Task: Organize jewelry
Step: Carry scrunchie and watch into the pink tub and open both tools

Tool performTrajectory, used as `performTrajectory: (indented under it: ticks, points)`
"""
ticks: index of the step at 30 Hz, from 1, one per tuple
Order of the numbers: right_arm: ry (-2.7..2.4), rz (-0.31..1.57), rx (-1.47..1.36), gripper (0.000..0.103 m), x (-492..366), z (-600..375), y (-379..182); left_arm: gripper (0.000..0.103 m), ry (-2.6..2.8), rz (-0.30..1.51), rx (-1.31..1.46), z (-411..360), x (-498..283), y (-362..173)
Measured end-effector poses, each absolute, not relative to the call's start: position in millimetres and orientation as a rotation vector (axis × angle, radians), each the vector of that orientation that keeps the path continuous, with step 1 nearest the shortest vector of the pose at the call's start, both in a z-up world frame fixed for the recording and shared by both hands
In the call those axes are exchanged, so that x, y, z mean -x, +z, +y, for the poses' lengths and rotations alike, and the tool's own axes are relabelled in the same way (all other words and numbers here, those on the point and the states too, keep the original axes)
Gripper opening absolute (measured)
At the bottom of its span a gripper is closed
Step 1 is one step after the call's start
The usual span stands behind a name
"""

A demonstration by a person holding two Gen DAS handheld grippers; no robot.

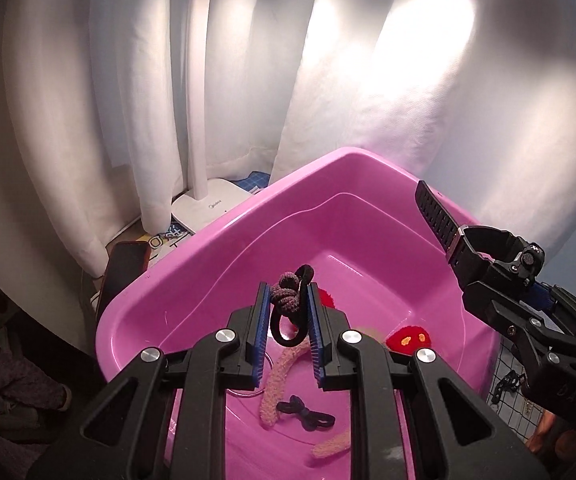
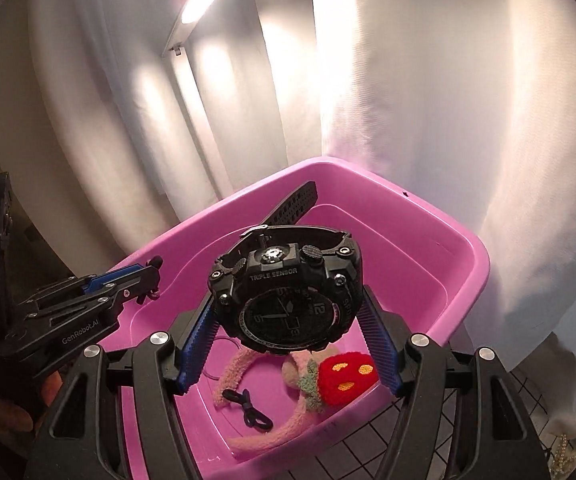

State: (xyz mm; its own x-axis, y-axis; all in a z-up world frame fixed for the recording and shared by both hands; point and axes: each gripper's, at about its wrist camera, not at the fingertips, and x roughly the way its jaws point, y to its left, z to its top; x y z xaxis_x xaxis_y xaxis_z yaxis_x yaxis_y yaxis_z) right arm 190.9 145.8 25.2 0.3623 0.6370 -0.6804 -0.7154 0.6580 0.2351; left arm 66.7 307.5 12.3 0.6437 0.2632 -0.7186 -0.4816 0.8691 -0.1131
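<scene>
Left wrist view: the left gripper [image 1: 288, 320] has its two blue pads nearly together, clamped on a knotted hair tie [image 1: 287, 298] whose grey knot stands between the fingertips and whose black loop hangs down behind them. The pink tub [image 1: 192, 264] lies directly ahead of and below the fingers; on its floor, under the pads, rest a fuzzy pink headband [image 1: 284, 376], a small black bow [image 1: 306, 414] and a red plush piece [image 1: 408, 340]. To the right of the fingers the right gripper [image 1: 528, 280] carries a black watch [image 1: 488, 252], its strap reaching out over the tub's rim. A white desk lamp [image 1: 200, 120] stands beyond the tub. Right wrist view: the right gripper's fingers stand wide apart, clamped on the sides of the watch case, dial toward the camera, the strap's long axis running away from the fingertips over the tub. The tub's floor lies straight below the pads, so release appears to need only a downward drop. The left gripper, to the left of these fingers, hangs over the near-left rim; both hands seem about equally near the tub.
</scene>
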Motion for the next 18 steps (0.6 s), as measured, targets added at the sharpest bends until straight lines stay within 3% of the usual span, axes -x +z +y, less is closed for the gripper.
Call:
performTrajectory:
  ticks: [11, 18]
  points:
    - [0.832, 1.064, 0.212, 0.065, -224, 191, -6, 0.019, 0.375, 1.008, 0.394, 329, -95, -23]
    - [0.8, 1.112, 0.254, 0.065, -224, 198, -16, 0.019, 0.386, 1.076, 0.413, 337, -98, -35]
